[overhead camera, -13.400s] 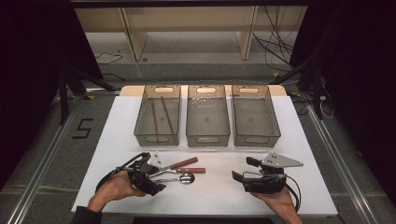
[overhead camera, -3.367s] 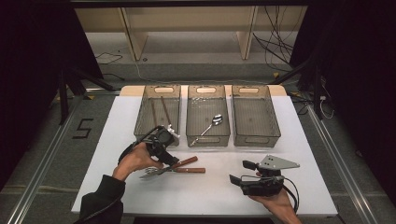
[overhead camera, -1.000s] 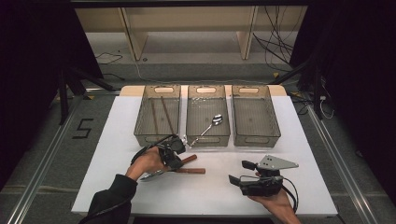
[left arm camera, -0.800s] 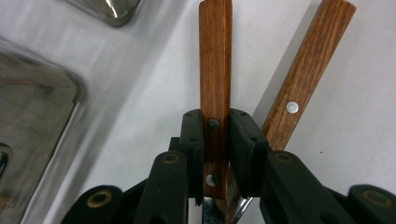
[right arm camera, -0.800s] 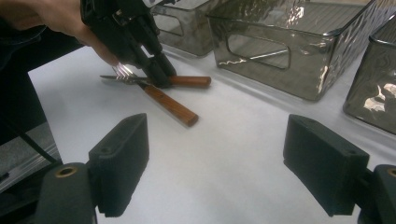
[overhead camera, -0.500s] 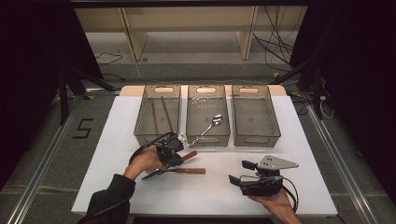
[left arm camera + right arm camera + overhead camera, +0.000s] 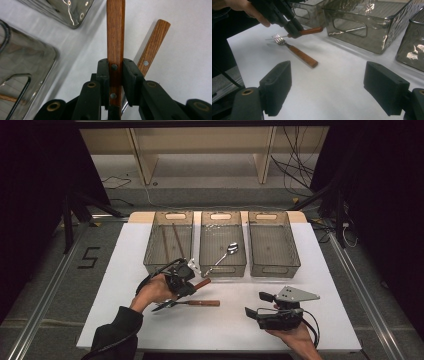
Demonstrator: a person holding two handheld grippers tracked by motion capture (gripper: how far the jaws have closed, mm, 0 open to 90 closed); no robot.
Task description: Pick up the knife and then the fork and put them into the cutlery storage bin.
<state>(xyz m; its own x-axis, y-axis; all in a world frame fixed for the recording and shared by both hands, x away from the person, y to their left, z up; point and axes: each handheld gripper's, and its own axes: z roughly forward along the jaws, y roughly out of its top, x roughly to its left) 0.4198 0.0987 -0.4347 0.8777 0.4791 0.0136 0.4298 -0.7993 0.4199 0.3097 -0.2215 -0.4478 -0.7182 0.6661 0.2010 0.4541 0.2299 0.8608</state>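
Observation:
My left gripper (image 7: 191,287) is shut on a wooden-handled utensil (image 7: 203,283), just in front of the left and middle bins. In the left gripper view the pads (image 7: 103,72) clamp the riveted handle (image 7: 115,37), and a strip of metal shows below. A second wooden-handled utensil, a fork (image 7: 200,303), lies flat on the white table beside it, handle (image 7: 153,45) pointing right. My right gripper (image 7: 256,304) rests open at the front right with nothing between its pads (image 7: 277,83). From there I see the fork (image 7: 300,55) and the left gripper (image 7: 293,31) with its utensil (image 7: 312,30).
Three clear bins stand in a row at the back: the left bin (image 7: 150,255) holds chopsticks (image 7: 175,240), the middle bin (image 7: 205,265) holds a spoon (image 7: 225,254), and the right bin (image 7: 295,262) has nothing visible in it. The table edge runs just in front of both hands.
My left gripper has shifted slightly toward the bins with the wooden handle still clamped. The right gripper and the fork on the table have stayed put.

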